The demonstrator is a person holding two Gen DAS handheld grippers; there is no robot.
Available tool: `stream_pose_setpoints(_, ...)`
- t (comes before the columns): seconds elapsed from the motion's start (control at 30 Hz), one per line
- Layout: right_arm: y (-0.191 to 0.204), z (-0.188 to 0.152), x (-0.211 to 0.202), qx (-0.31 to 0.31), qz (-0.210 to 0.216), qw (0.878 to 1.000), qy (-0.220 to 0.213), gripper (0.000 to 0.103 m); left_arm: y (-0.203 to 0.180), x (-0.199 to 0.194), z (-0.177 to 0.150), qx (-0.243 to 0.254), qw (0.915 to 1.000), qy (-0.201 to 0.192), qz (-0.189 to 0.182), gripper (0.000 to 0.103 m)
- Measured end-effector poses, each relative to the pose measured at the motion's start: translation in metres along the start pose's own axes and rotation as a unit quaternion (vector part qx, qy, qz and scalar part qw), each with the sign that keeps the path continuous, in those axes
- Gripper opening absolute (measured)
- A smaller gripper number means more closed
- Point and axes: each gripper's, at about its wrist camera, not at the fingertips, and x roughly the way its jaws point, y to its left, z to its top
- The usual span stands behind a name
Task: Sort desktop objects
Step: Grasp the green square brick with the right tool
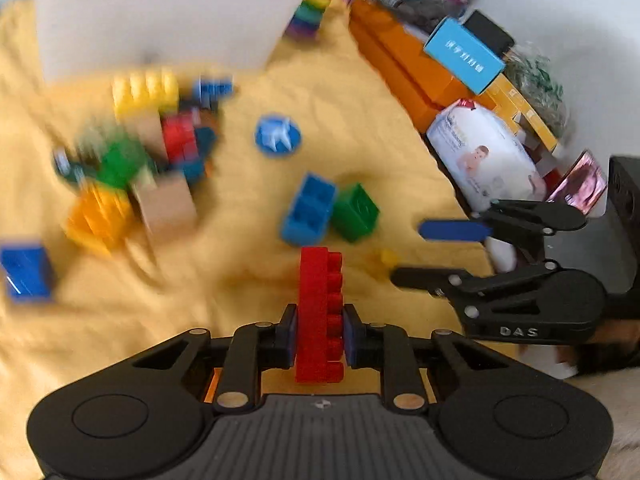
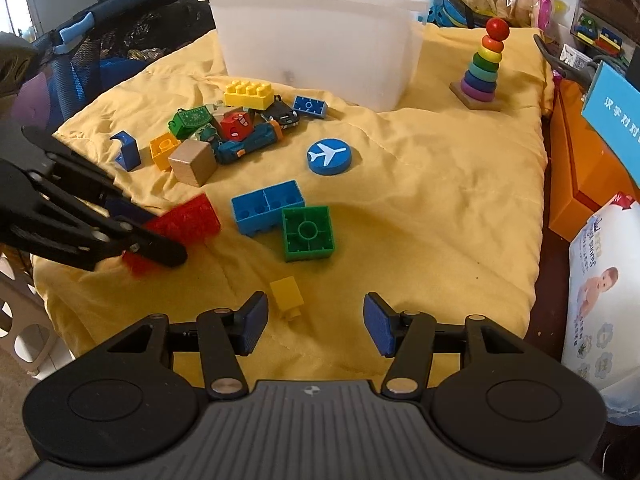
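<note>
A long red brick (image 1: 320, 300) stands on edge between the pads of my left gripper (image 1: 320, 340), which is shut on it just above the yellow cloth (image 1: 248, 264). In the right wrist view that gripper (image 2: 160, 236) comes in from the left with the red brick (image 2: 188, 216). My right gripper (image 2: 316, 324) stands open over the cloth's near part. A small yellow brick (image 2: 286, 294) lies just ahead of its left pad. Beyond lie a blue brick (image 2: 266, 208), a green square brick (image 2: 308, 232) and a blue plane disc (image 2: 330, 156).
A white bin (image 2: 320, 40) stands at the back, with a toy pile (image 2: 224, 128) and a wooden cube (image 2: 192, 162) in front of it. A rainbow ring stacker (image 2: 480, 68) is back right. Orange boxes (image 2: 576, 168) and a wipes pack (image 2: 600, 288) crowd the right edge.
</note>
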Motion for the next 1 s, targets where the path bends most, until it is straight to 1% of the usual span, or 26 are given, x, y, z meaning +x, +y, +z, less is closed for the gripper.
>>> stream_pose_setpoints(0.03,0.0,0.001,0.001,0.002,-0.001,1.0,0.0,0.057,0.005,0.005,-0.002,-0.017,0.9998,0.009,-0.005,0.027)
stream_pose_setpoints(0.07,0.0,0.001,0.001,0.004,0.0,1.0,0.0,0.057,0.007,0.004,-0.005,-0.022,0.9997,-0.001,-0.007,0.027)
stream_pose_setpoints(0.13,0.0,0.003,0.003,0.005,0.001,1.0,0.001,0.057,0.005,0.0,-0.006,-0.014,0.9997,-0.013,0.011,0.028)
stream_pose_setpoints(0.17,0.001,0.004,0.003,0.004,0.001,1.0,0.0,0.057,0.0,-0.003,-0.006,0.006,0.9992,-0.021,0.033,0.034)
stream_pose_setpoints(0.2,0.002,0.005,0.002,0.002,0.0,1.0,-0.002,0.057,-0.005,-0.006,-0.006,0.03,0.9976,-0.027,0.056,0.046)
stream_pose_setpoints(0.23,0.002,0.005,0.002,0.001,-0.001,1.0,-0.003,0.057,-0.012,-0.009,-0.006,0.06,0.994,-0.035,0.085,0.052)
stream_pose_setpoints(0.27,0.003,0.006,0.003,0.0,0.0,1.0,-0.005,0.057,-0.017,-0.012,-0.01,0.083,0.9902,-0.041,0.104,0.053)
stream_pose_setpoints(0.33,0.004,0.008,0.004,0.0,-0.001,1.0,-0.007,0.058,-0.022,-0.016,-0.011,0.113,0.9849,-0.047,0.123,0.054)
stream_pose_setpoints(0.53,0.01,0.014,0.006,-0.008,0.0,1.0,-0.012,0.058,-0.03,-0.026,-0.016,0.147,0.9752,-0.056,0.156,0.056)
stream_pose_setpoints(0.6,0.014,0.016,0.005,-0.016,-0.007,1.0,-0.025,0.058,-0.033,-0.026,-0.015,0.154,0.9733,-0.057,0.16,0.055)
stream_pose_setpoints(0.7,0.024,0.022,0.009,-0.048,-0.023,0.998,-0.04,0.058,-0.039,-0.028,-0.015,0.16,0.9713,-0.067,0.163,0.055)
stream_pose_setpoints(0.83,0.04,0.028,0.013,-0.089,-0.035,0.994,-0.051,0.045,-0.049,-0.023,-0.018,0.18,0.9669,-0.068,0.167,0.055)
stream_pose_setpoints(0.93,0.046,0.027,0.023,-0.107,-0.056,0.992,-0.042,0.045,-0.053,-0.016,-0.02,0.187,0.9665,-0.054,0.168,0.056)
stream_pose_setpoints(1.0,0.045,0.026,0.032,-0.117,-0.065,0.991,-0.031,0.041,-0.052,-0.011,-0.02,0.187,0.9673,-0.045,0.165,0.056)
